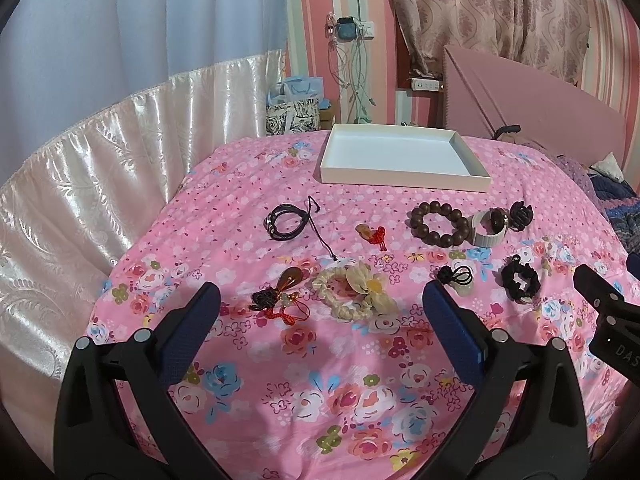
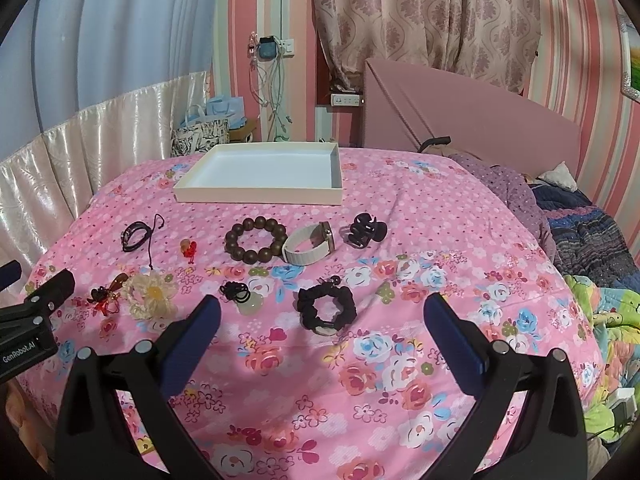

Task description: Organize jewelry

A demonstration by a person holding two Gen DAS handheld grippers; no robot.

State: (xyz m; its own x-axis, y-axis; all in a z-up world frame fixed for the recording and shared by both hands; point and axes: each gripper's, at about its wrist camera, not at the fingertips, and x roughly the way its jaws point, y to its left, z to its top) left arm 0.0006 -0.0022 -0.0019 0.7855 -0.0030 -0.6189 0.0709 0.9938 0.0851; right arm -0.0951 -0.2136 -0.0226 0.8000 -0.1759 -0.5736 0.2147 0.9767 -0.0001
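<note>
A white tray (image 2: 256, 194) sits flat at the far side of my pink flowery bed (image 2: 400, 240), with nothing in it. Nearer to me lie a brown bead bracelet (image 2: 256, 244), a white watch band (image 2: 308, 246) touching it, and a black hair clip (image 2: 362, 232). Closest are a black scrunchie (image 2: 326, 308), a cream scrunchie (image 2: 150, 296), a black cord (image 2: 136, 236) and little red charms (image 2: 188, 250).

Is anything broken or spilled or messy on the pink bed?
Nothing looks broken or spilled. The jewelry just lies loose on the bedspread, not yet in the white tray, which has nothing in it. One small oddity: the black cord has a tail trailing out instead of being coiled. Both grippers are open.
</note>
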